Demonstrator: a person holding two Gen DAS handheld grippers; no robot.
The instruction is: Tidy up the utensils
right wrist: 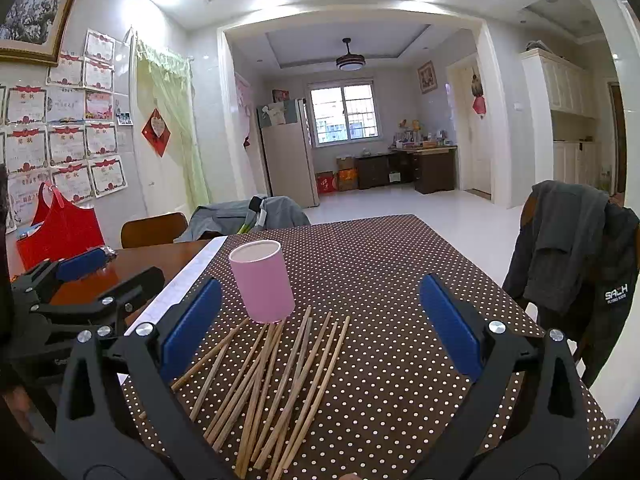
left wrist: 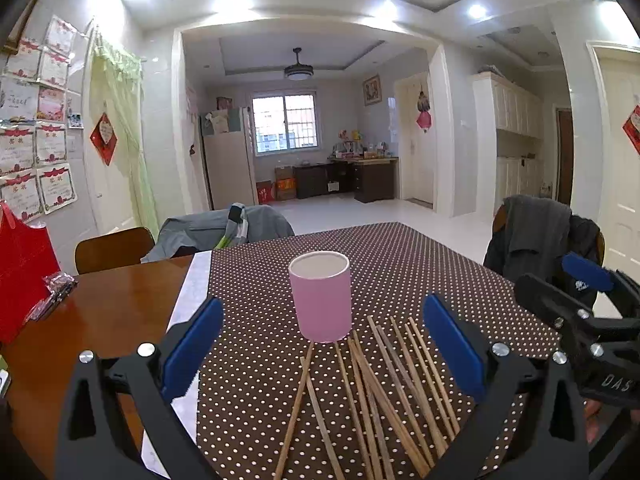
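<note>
Setting: tiled dining room with certificates on the wall, a wooden bench (left wrist: 120, 304) partly under a brown dotted cloth (left wrist: 400, 264).
Pink cup (left wrist: 321, 300): upright and open-topped on the dotted cloth, toward the cloth's edge nearest the bare wood; nothing shows inside it.
Chopsticks (left wrist: 376, 392): a loose scatter of bamboo sticks flat on the cloth, just on the camera side of the pink cup, some crossing; the farthest tips reach the cup's base, where touching cannot be told.
Left gripper (left wrist: 324, 356): blue-padded jaws spread wide, nothing between them, poised above the chopsticks with the pink cup straight ahead.
Right gripper (right wrist: 320, 328): jaws equally wide and empty, over the near ends of the chopsticks, the pink cup ahead and toward its left finger.
Neighbours: each gripper appears at the edge of the other's view, the right one beyond the cloth's edge far from the cup, the left one over the bare wood.
Red bags (right wrist: 60, 232): standing on the bare wood, well apart from the pink cup, beside the wall.
Chair with dark jacket (right wrist: 572, 248): at the bench side opposite the red bags.
</note>
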